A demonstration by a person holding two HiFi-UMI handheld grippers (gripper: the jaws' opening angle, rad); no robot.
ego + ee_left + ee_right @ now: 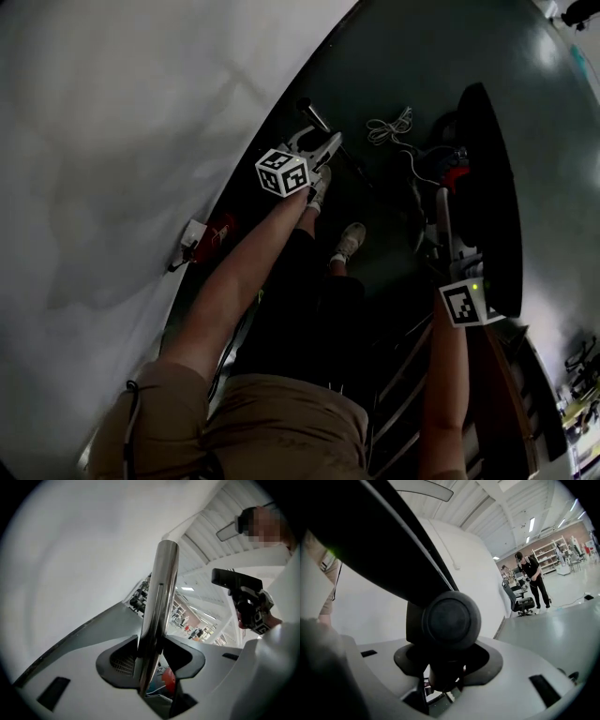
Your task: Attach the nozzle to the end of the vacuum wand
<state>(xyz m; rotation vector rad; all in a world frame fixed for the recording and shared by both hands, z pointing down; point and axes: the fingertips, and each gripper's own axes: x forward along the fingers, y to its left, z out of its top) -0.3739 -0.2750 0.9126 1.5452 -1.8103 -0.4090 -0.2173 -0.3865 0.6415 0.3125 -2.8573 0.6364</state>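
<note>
A chrome vacuum wand (161,602) stands up between the jaws of my left gripper (152,667), which is shut on it. In the head view that gripper (319,141) is raised at centre, and the wand (315,116) pokes out past it. My right gripper (445,677) is shut on the round neck of the black nozzle (450,618), whose wide head runs off to the upper left. From above, the nozzle (487,187) is a long dark shape above the right gripper (459,258). Wand and nozzle are apart.
On the dark floor lie a coiled white cable (389,127) and a red-and-black vacuum body (450,173). A white wall (112,141) curves along the left, with a white box and a red item (202,234) at its foot. A person (532,581) stands far off by a chair.
</note>
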